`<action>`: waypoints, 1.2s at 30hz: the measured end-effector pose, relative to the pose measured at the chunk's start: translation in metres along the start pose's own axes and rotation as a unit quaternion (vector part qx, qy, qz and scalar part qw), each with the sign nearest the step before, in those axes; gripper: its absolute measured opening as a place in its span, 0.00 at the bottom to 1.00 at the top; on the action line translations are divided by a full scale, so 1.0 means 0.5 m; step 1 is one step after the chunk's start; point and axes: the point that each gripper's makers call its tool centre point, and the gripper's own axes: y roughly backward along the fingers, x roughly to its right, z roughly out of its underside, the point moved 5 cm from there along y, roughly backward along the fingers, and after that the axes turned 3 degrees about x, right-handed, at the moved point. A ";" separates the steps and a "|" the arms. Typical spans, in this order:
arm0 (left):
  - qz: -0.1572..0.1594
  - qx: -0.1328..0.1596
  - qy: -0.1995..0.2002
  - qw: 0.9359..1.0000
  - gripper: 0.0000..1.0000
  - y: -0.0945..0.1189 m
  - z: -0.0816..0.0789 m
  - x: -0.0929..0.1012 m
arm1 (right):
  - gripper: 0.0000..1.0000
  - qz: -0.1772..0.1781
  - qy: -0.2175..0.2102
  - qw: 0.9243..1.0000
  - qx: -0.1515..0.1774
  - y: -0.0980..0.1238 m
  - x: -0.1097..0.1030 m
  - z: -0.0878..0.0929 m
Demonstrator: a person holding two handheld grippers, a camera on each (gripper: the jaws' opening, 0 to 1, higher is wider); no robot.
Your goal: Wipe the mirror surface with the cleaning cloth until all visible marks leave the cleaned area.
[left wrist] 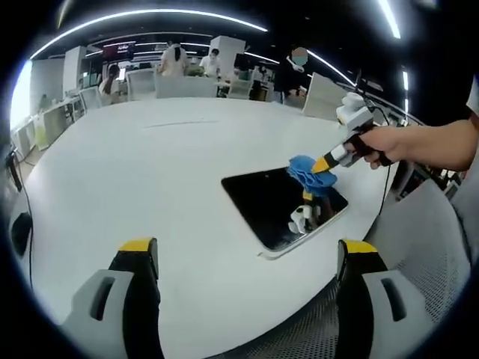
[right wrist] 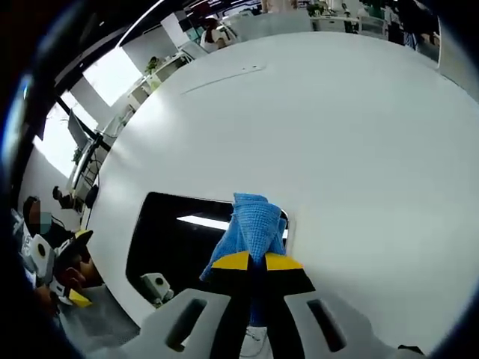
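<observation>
blue cloth, left gripper view: the cleaning cloth (left wrist: 310, 173) is pinched in the right claw (left wrist: 326, 164), pressed on the far corner of the mirror (left wrist: 281, 206).
mirror: dark slab flat on the white bench (left wrist: 150, 172), long axis running from the cloth back toward the near bench edge.
left claw (left wrist: 247, 258): jaws wide apart, empty, well short of the mirror.
right gripper view, right claw (right wrist: 257, 262): closed on the cloth, the mirror (right wrist: 176, 243) stretching leftward from it.
next wipe: likely sweeps left along that axis; right hand nearer.
</observation>
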 end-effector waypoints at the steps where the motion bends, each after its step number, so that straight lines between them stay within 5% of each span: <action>1: -0.001 0.000 -0.001 1.000 0.99 0.000 -0.001 0.002 | 0.00 0.001 -0.001 1.000 0.001 -0.001 0.001 -0.003; 27: -0.021 0.029 -0.005 0.999 0.99 0.004 -0.018 -0.009 | 0.00 0.006 0.021 1.000 0.006 -0.029 0.015 -0.054; 36: -0.023 0.027 -0.003 0.999 0.99 0.004 -0.017 -0.010 | 0.00 -0.006 0.015 0.999 0.042 0.053 0.030 -0.085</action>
